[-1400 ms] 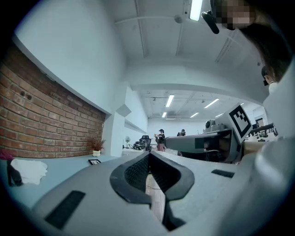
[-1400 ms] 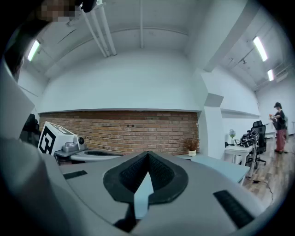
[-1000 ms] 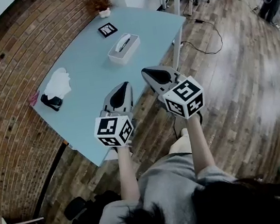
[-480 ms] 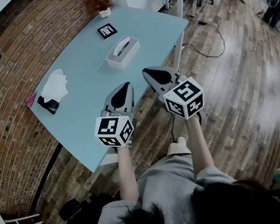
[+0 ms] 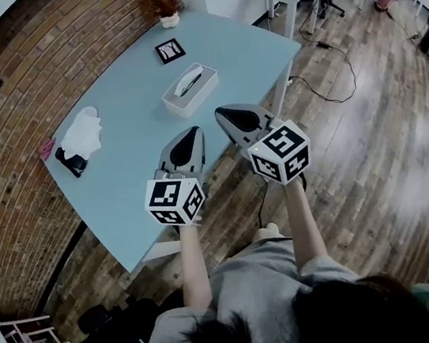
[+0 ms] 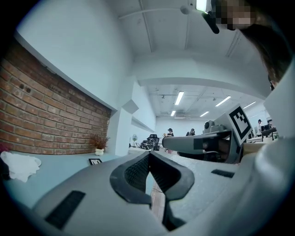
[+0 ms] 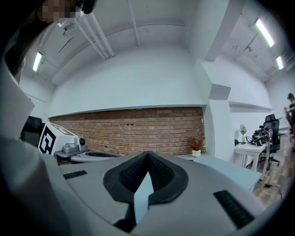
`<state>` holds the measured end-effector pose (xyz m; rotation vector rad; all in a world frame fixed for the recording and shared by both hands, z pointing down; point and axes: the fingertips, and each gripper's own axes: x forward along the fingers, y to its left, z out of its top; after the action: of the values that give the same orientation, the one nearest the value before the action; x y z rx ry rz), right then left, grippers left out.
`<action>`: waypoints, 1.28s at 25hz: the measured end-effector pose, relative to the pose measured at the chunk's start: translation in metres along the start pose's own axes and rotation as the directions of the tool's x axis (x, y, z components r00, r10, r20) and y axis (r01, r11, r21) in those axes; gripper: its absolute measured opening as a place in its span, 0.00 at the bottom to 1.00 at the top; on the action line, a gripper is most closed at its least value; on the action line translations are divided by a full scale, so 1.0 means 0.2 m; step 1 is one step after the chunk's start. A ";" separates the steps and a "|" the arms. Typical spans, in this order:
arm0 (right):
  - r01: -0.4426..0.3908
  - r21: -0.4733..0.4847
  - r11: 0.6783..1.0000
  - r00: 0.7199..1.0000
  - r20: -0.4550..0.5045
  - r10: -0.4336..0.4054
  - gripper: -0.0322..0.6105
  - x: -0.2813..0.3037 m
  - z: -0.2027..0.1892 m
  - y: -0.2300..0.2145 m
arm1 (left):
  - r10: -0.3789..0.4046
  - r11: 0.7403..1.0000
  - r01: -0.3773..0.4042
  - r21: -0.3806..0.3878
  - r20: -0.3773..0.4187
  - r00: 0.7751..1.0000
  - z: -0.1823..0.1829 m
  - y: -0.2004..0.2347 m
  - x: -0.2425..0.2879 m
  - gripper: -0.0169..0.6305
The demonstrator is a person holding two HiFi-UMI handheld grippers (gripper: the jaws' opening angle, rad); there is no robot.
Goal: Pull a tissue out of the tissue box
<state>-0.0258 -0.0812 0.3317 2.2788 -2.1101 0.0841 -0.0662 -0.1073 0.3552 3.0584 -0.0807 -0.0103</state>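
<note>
We see one tissue box (image 5: 189, 89) lying on the table (image 5: 136, 178), towards its far end. Our two tools, the left tool (image 5: 187, 133) and the right tool (image 5: 223, 112), hover side by side near the table's closer edge, both closed tight and empty. One crumpled white paper (image 5: 85, 132) lies by the wall.

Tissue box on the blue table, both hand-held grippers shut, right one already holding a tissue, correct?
No: the right hand-held gripper is shut but empty, as the right gripper view shows. The tissue box is on the table, and the left hand-held gripper is shut too.
</note>
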 end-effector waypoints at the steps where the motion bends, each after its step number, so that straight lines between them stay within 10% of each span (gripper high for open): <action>1: -0.008 0.000 1.000 1.000 -0.003 0.008 0.05 0.01 0.00 -0.03 | 0.008 1.000 -0.008 -0.002 -0.001 1.000 0.00 0.00 0.03 0.03; 21: -0.156 0.065 0.986 0.986 -0.044 0.159 0.05 -0.03 -0.12 -0.38 | 0.207 0.978 -0.208 -0.027 -0.033 0.978 -0.06 -0.07 0.30 0.03; 32: -0.113 0.091 0.989 0.992 -0.052 0.118 0.05 -0.06 -0.16 -0.58 | 0.166 0.986 -0.168 -0.023 -0.067 0.984 -0.10 -0.11 0.51 0.03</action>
<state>0.0884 -0.0588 0.3649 2.1687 -2.2513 0.2474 0.0377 -0.0889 0.3733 3.0090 -0.3297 0.0974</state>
